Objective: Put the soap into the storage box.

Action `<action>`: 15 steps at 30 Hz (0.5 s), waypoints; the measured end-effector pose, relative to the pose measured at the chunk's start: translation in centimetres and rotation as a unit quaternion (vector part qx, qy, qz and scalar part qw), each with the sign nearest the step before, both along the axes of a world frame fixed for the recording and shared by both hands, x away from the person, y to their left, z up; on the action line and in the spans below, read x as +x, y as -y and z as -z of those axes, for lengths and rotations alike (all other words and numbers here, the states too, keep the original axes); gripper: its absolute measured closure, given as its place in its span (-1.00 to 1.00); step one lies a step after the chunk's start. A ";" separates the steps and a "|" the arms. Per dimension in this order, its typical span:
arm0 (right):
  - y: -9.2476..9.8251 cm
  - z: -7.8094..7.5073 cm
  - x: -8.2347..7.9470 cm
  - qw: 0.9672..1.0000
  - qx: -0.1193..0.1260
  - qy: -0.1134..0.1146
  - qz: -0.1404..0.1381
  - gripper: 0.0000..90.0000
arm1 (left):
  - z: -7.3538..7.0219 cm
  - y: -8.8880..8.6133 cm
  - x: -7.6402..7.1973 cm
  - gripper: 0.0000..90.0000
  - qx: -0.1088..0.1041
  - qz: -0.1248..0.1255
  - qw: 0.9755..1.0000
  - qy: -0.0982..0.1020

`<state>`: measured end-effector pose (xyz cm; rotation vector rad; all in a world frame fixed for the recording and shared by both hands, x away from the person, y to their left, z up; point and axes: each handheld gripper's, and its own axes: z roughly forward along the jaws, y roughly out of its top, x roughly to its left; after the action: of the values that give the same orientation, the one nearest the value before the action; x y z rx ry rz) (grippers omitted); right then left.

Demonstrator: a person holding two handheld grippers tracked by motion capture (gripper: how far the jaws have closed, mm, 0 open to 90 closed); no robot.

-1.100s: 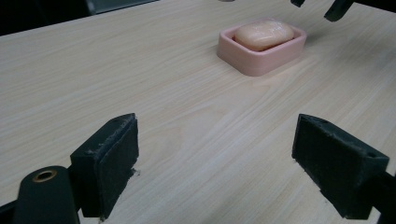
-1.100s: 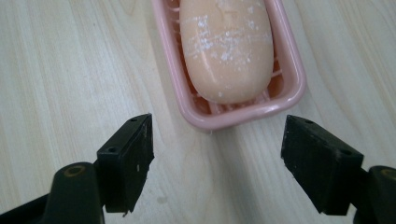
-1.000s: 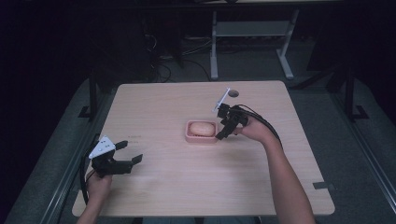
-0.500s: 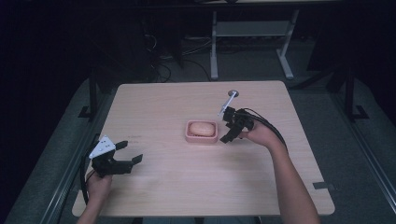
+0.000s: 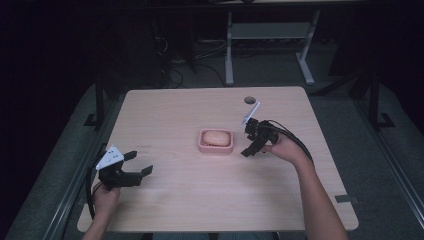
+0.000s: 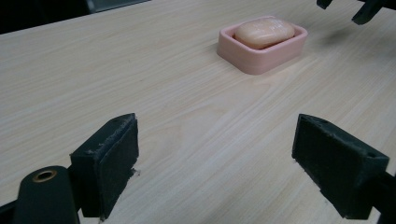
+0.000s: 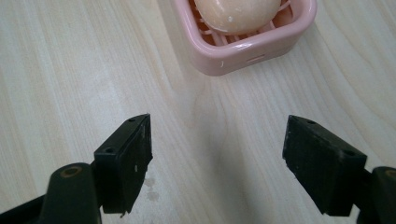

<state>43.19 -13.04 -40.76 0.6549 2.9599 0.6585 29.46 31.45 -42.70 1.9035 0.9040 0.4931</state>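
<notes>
Right claw [image 5: 248, 145] has withdrawn from soap dish [image 5: 216, 141].

The table [image 5: 175, 115] looked like pale matt wood-grain laminate. The pink soap dish [image 7: 243, 44] was smooth, slightly glossy plastic; the soap [image 7: 236, 11] waxy; gripper pads [image 7: 126, 161] rough black foam.

Over the last second the right gripper [image 5: 250, 145] has drawn back from the right edge of the pink soap dish [image 5: 216, 141] toward the table's right side, and now hangs just beside it with jaws spread, clear of the soap bar [image 5: 217, 136].
</notes>
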 end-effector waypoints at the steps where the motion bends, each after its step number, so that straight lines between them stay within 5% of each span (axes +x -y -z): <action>1: 0.2 0.0 0.0 1.000 0.002 0.000 0.000 -0.48 | 0.0 0.0 0.0 -0.68 0.000 0.000 1.000 0.000; 15: 1.4 0.1 -1.1 1.000 0.005 0.004 0.005 -0.48 | 0.0 0.0 0.0 -0.68 0.001 0.001 1.000 0.000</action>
<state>42.11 -14.41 -40.84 0.6654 2.9470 0.6752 29.43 31.45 -42.70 1.9064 0.9027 0.4939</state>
